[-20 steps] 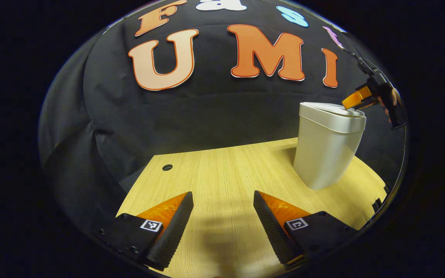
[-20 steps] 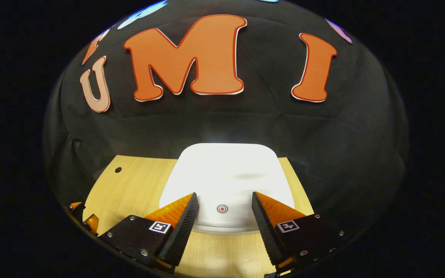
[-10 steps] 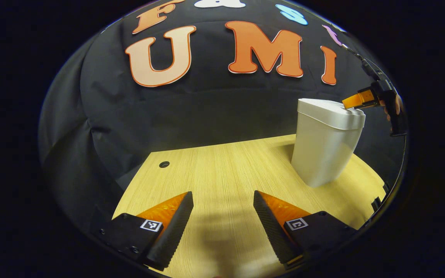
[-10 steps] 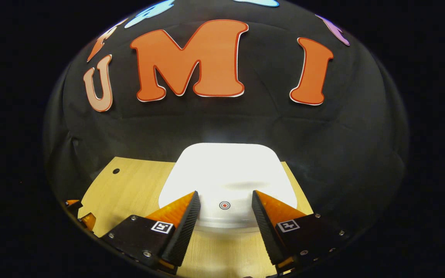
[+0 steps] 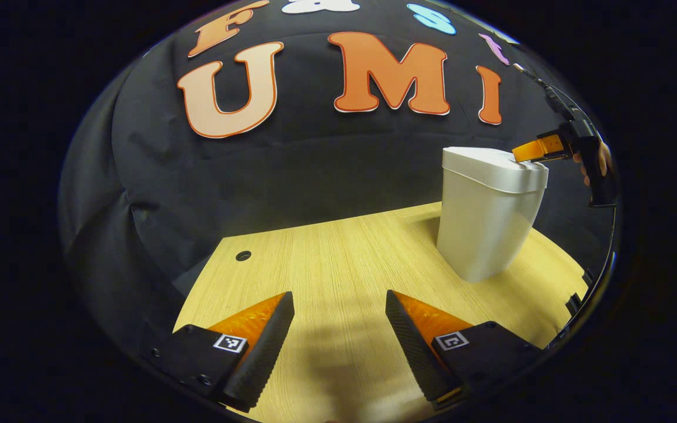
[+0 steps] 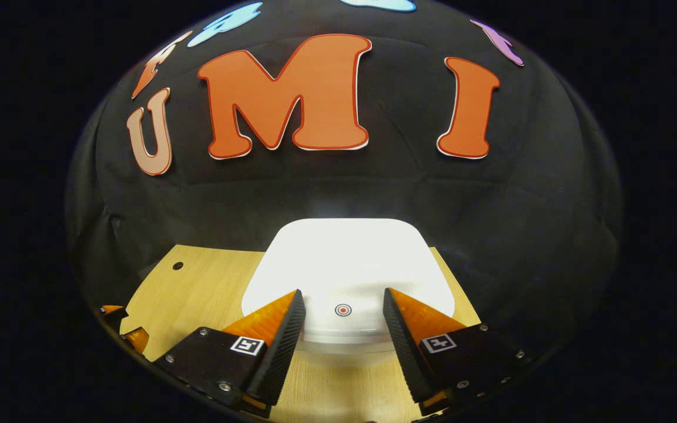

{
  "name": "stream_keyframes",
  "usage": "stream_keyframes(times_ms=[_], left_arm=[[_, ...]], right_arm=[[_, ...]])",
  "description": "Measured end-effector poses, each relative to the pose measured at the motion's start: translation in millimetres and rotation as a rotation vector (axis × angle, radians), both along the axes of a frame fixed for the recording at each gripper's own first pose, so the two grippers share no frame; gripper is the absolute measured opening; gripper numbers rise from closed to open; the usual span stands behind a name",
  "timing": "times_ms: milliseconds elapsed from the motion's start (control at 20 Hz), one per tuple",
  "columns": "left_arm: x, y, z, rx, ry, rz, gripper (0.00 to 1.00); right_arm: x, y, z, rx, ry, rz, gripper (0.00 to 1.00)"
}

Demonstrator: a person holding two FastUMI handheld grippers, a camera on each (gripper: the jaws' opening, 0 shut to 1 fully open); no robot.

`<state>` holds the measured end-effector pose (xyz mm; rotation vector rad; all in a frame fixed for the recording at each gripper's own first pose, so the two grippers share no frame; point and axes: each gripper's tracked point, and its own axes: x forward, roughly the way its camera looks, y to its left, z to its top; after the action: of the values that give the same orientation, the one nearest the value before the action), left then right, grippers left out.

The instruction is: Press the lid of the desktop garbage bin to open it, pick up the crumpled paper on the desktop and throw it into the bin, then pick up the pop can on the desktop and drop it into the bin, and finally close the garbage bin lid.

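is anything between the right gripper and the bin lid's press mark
Nothing visible. The right gripper is open over the near edge of the closed lid, with the round press mark in plain sight between its fingers.

My left gripper: jaws apart over the pale wooden desktop.
Far right: white plastic lidded bin; my right gripper at its lid.

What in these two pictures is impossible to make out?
- Inside of the bin: hidden by its closed lid in both views.
- Whether the right tool touches the lid: too small in the left gripper view.
- Lid surface detail: washed out by glare in the right gripper view.
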<state>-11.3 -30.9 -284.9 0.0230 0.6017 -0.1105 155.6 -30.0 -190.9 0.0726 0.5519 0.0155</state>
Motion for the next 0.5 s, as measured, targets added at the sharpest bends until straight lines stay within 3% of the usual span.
stream_keyframes(times_ms=[500], left_arm=[[24, 17, 44, 0.116, -0.16, 0.006, 0.99]], right_arm=[[-12, 10, 7, 0.038, -0.078, -0.033, 0.77]])
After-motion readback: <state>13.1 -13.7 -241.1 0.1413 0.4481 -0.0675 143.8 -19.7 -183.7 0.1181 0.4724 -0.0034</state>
